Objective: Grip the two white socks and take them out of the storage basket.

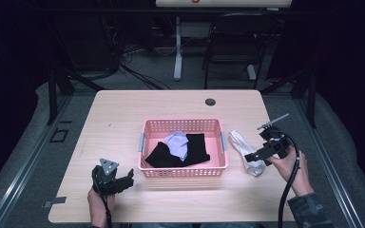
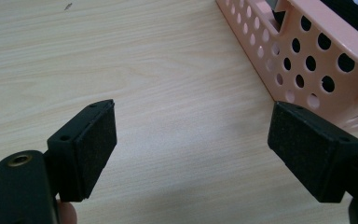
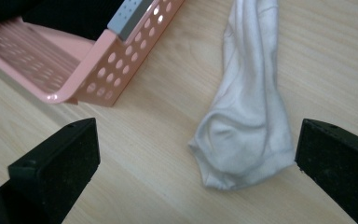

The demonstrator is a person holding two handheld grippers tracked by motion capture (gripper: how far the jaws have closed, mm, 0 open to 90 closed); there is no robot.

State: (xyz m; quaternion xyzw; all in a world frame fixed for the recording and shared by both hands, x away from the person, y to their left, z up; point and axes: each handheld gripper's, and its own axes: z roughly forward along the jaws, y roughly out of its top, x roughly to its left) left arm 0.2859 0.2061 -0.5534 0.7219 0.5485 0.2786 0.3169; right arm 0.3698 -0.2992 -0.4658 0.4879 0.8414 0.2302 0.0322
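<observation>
A pink perforated basket (image 1: pixel 183 172) sits mid-table and holds black cloth (image 1: pixel 196 148) and a pale lilac cloth (image 1: pixel 177 142). A white sock (image 1: pixel 245 150) lies on the wood just right of the basket. My right gripper (image 1: pixel 259 156) hovers over the sock's near end, open, and in the right gripper view the sock (image 3: pixel 247 112) lies between its wide-spread jaws (image 3: pixel 200 158). My left gripper (image 1: pixel 123 182) is low at the basket's front left corner, open and empty. The left gripper view has the basket wall (image 2: pixel 307 60) beyond the right jaw.
The wooden table (image 1: pixel 119 118) has bare room left of and behind the basket. A round cable hole (image 1: pixel 210 101) lies near the far edge. A chair (image 1: pixel 233 45) and a desk leg (image 1: pixel 177 47) stand beyond the table. Grey handles (image 1: pixel 141 142) flank the basket.
</observation>
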